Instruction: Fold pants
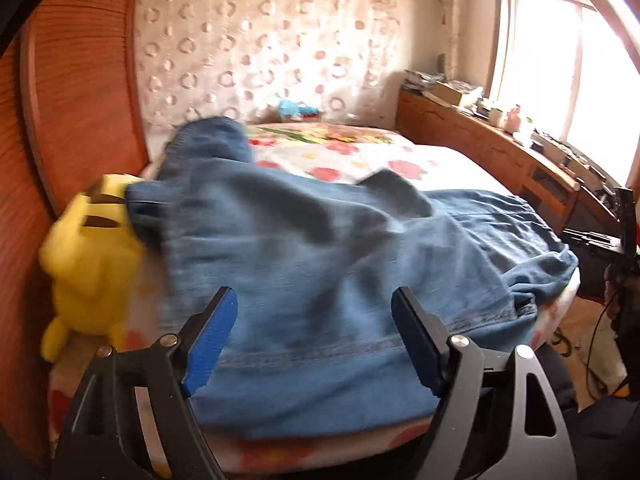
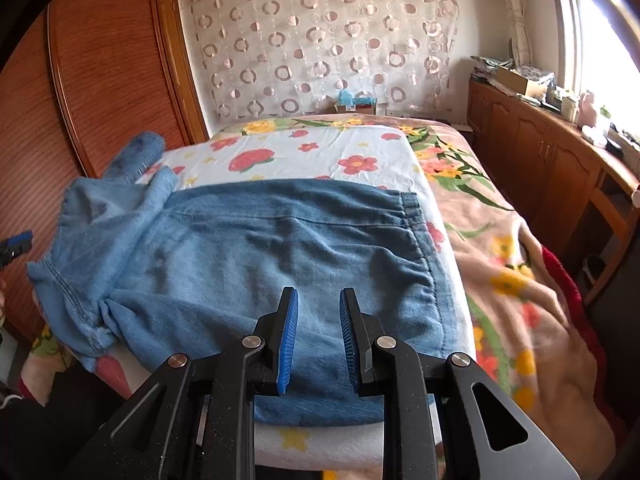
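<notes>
The left gripper (image 1: pixel 314 340) has its fingers spread wide above the pants (image 1: pixel 320 264), with nothing between them. The right gripper (image 2: pixel 319 340) has its fingers a little apart over the pants' near edge, not pinching the cloth. The pants (image 2: pixel 260 248), blue denim and partly folded with wrinkles, lie on the floral sheet (image 2: pixel 304 152) of the bed. A yellow plush toy (image 1: pixel 90 256) touches the pants' side, near the wooden headboard (image 1: pixel 80 92). Beyond the pants hangs a curtain with circles (image 2: pixel 320 40); a wooden cabinet (image 2: pixel 540 160) stands by the window.
</notes>
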Tool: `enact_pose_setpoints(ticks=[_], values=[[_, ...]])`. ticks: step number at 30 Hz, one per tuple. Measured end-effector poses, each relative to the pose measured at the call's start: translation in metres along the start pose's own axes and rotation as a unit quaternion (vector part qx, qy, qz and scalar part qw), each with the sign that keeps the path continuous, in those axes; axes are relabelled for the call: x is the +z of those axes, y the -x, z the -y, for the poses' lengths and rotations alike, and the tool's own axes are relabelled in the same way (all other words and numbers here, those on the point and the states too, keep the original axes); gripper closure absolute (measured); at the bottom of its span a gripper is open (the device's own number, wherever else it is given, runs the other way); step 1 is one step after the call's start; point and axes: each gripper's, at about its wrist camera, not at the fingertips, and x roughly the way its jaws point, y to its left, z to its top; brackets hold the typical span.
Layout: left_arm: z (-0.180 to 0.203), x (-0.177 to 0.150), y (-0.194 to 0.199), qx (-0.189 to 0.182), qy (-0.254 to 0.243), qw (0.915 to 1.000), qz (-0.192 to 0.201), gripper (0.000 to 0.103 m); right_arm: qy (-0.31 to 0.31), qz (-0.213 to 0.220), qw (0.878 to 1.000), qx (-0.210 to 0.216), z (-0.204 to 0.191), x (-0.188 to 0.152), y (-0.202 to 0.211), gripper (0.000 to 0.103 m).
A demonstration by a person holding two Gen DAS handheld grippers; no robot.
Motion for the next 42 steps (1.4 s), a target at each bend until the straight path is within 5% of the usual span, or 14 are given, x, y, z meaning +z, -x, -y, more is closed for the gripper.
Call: enact_pose_setpoints(ticks=[3,18,42], values=[[0.021,0.004,-0.019,-0.015,-0.007,0.9999,-0.003,0.023,0.001,-0.004,1.0,-0.015,0.007,-0.001,0.001,0.062],[0.086,0.011,-0.07,-0.031,-0.042,0.9978,-0.041,0.023,-0.028,-0.025,0.999,-0.034,0.036,-0.011,0.009,0.059],[0.096,0.002,-0.09,-0.028,-0.037,0.9971,-0.061,0.023,-0.032,-0.048,0.997,-0.046,0.043,-0.013,0.001,0.057]])
